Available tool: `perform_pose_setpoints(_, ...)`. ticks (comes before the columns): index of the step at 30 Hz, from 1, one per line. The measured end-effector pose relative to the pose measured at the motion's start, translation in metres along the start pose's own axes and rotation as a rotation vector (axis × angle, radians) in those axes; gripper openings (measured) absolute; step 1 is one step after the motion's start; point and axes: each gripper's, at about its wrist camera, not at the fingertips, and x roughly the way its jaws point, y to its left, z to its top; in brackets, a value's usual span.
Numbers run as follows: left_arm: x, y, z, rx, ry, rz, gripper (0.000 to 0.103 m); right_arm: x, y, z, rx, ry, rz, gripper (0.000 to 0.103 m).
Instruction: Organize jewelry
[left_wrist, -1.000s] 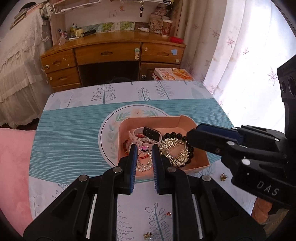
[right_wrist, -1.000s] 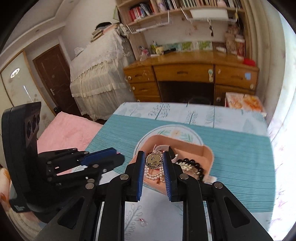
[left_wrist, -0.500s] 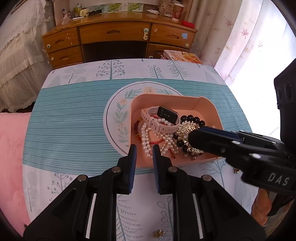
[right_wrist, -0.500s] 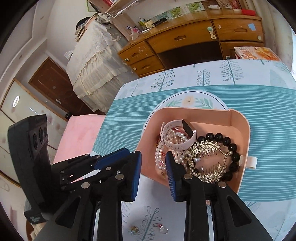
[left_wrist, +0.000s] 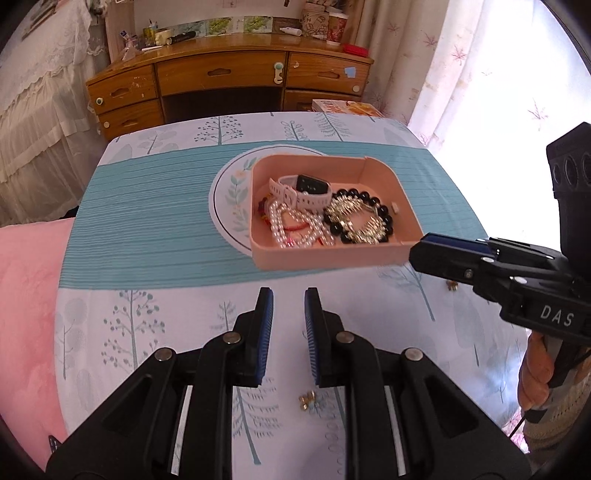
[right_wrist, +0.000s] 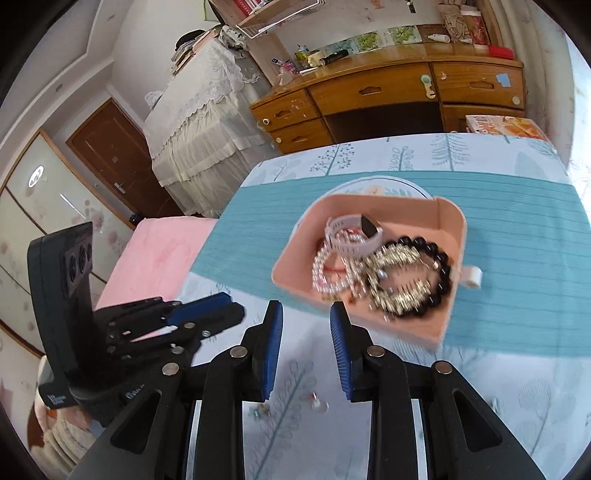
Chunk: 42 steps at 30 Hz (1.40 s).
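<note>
1. Left wrist view: the left gripper (left_wrist: 289, 306) hangs over the desk (left_wrist: 155, 295), short of the pink tray (left_wrist: 325, 255). Its jaws stand a narrow gap apart with nothing between them, only cloth below.
2. The tray already holds a white watch (left_wrist: 303, 192), pearls (left_wrist: 291, 229), a gold clip (left_wrist: 354, 221) and black beads (left_wrist: 384, 212), all tangled together.
3. One loose gold earring (left_wrist: 306, 399) lies on the desk just under the left gripper's right finger, near its base. A second small piece (left_wrist: 451, 284) sits below the tray's near right corner, beside the right gripper (left_wrist: 421, 254).
4. My read: the loose bits on the cloth are next. For the earring, the left gripper would have to draw back, tip steeper, and widen a touch so both pads straddle it.
5. Right wrist view: the right gripper (right_wrist: 306, 317) is just short of the tray's near edge (right_wrist: 332, 308), jaws parted somewhat wider than the left's and empty.
6. Two tiny pieces (right_wrist: 317, 402) lie on the desk between the finger bases; blur hides what they are.
7. Advice: come down square and close slowly. Such small things skid on cloth or snag it.
8. Carry each well over the tray wall before letting go, onto the bare floor at the far side, not onto the tangle.
</note>
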Motion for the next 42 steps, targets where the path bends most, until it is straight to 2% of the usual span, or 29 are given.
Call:
perform_pose_setpoints(4,-0.01,-0.01,-0.031,0.012,-0.007,-0.011,0.016,-0.02,-0.004,-0.032,-0.005,-0.021,-0.012,0.027)
perform_pose_setpoints(5,-0.011,-0.013,-0.039,0.02,-0.007,-0.011,0.022,-0.025,-0.006,-0.041,-0.004,-0.028,-0.018,0.027)
perform_pose_setpoints(8,-0.014,-0.019,-0.064,0.053,-0.028,-0.048,0.051,-0.038,-0.013,-0.07,-0.016,-0.043,-0.074,0.033)
perform_pose_setpoints(9,-0.014,-0.02,-0.07,0.063,-0.038,-0.055,0.055,-0.043,-0.015,-0.082,-0.021,-0.048,-0.098,0.033)
perform_pose_setpoints(14,-0.015,-0.022,-0.098,0.12,-0.063,-0.063,0.055,-0.057,-0.024,-0.132,-0.082,-0.029,-0.21,0.033)
perform_pose_setpoints(19,-0.004,-0.016,-0.115,0.138,-0.047,0.001,0.055,-0.06,-0.037,-0.167,-0.158,-0.015,-0.354,0.033)
perform_pose_setpoints(22,0.004,-0.008,-0.118,0.116,-0.036,0.008,0.055,-0.056,-0.047,-0.169,-0.183,-0.007,-0.427,0.033)
perform_pose_setpoints(25,0.008,-0.002,-0.12,0.101,-0.037,0.004,0.055,-0.052,-0.061,-0.164,-0.175,-0.008,-0.457,0.033)
perform_pose_setpoints(33,0.012,0.0,-0.122,0.121,-0.036,-0.024,0.053,-0.033,-0.087,-0.145,-0.109,0.005,-0.449,0.033)
perform_pose_setpoints(42,0.02,-0.015,-0.122,0.21,-0.027,-0.055,0.052,-0.011,-0.098,-0.113,-0.034,-0.013,-0.462,0.033)
